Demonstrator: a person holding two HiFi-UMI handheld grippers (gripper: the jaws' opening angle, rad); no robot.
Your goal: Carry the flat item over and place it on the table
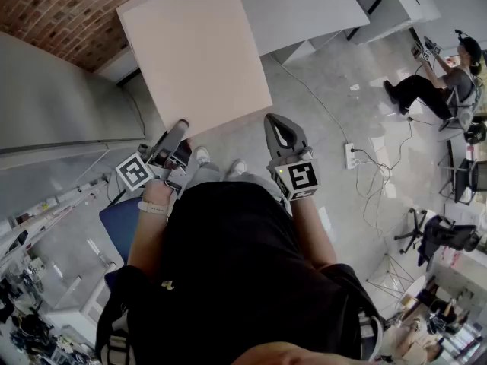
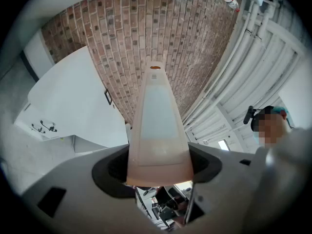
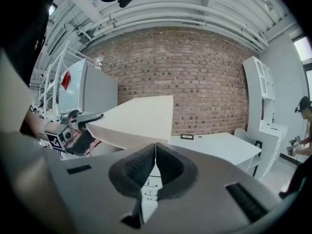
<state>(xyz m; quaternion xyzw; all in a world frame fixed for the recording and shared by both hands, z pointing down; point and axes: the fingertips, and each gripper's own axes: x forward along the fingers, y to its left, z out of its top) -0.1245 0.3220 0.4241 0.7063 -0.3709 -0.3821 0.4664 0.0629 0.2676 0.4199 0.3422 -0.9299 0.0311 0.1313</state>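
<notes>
A large flat pale cream board (image 1: 194, 52) is held up in front of me, above the floor. My left gripper (image 1: 176, 131) is shut on its near left corner. In the left gripper view the board (image 2: 157, 126) runs edge-on out from between the jaws (image 2: 158, 179). My right gripper (image 1: 280, 131) hangs just below the board's near right corner, shut and holding nothing. In the right gripper view its pads (image 3: 155, 165) meet in a thin line. Ahead on the left are the board (image 3: 136, 121) and the left gripper (image 3: 90, 118). A white table (image 3: 219, 147) stands beyond, also in the head view (image 1: 297, 6).
A tall grey cabinet (image 1: 53, 97) stands close on the left before a brick wall (image 1: 68, 6). A power strip (image 1: 351, 156) and cables lie on the floor to the right. A seated person (image 1: 434, 82) is at the far right. A blue chair (image 1: 122, 226) is near my left side.
</notes>
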